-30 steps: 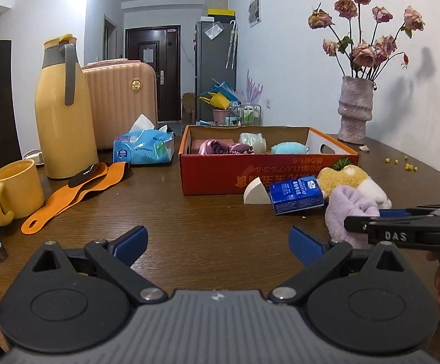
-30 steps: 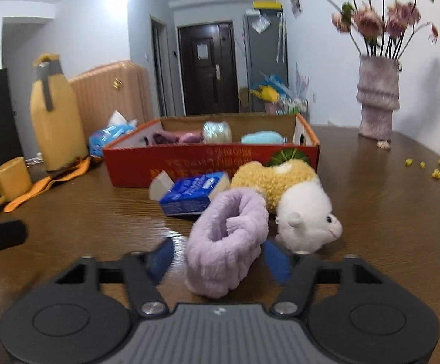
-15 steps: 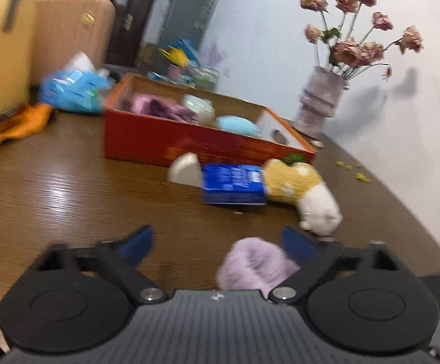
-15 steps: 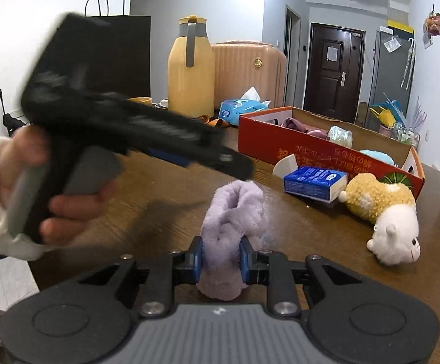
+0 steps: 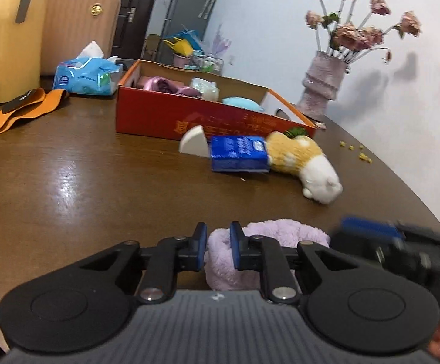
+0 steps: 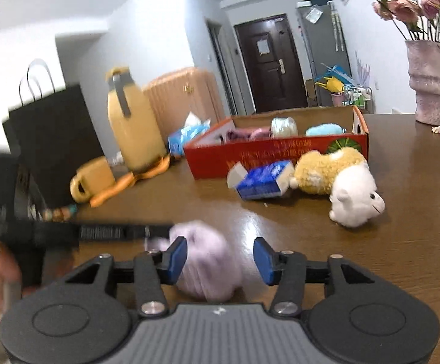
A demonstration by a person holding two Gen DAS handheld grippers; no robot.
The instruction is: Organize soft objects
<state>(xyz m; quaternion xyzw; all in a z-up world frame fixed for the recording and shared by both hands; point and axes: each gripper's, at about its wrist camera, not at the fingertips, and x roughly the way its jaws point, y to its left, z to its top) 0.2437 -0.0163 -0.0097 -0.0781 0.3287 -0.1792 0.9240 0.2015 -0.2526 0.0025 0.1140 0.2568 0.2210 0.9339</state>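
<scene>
A fluffy lilac band [image 5: 280, 233] lies on the brown table near its front edge. My left gripper [image 5: 218, 244] has its jaws closing, and the blue pads pinch one end of the band. My right gripper [image 6: 220, 256] straddles the same lilac band [image 6: 204, 242]; its jaws are opening and the pads stand clear of it. The left gripper's finger [image 6: 123, 232] reaches in from the left there. Farther back lie an alpaca plush [image 5: 296, 157], a blue tissue packet [image 5: 238, 153] and a white wedge [image 5: 192, 145], in front of the red box [image 5: 159, 115] that holds several soft items.
A yellow jug [image 6: 135, 121], a yellow mug [image 6: 94, 179] and an orange strap [image 5: 13, 115] stand at the left, with a black paper bag [image 6: 53, 139] behind. A tissue pack [image 5: 83, 75] sits by the box. A vase with dried roses [image 5: 323, 88] stands at the far right.
My left gripper swung over to the lilac band and closed on it. My right gripper, which clamped the band half a second ago, has spread its jaws off it.
</scene>
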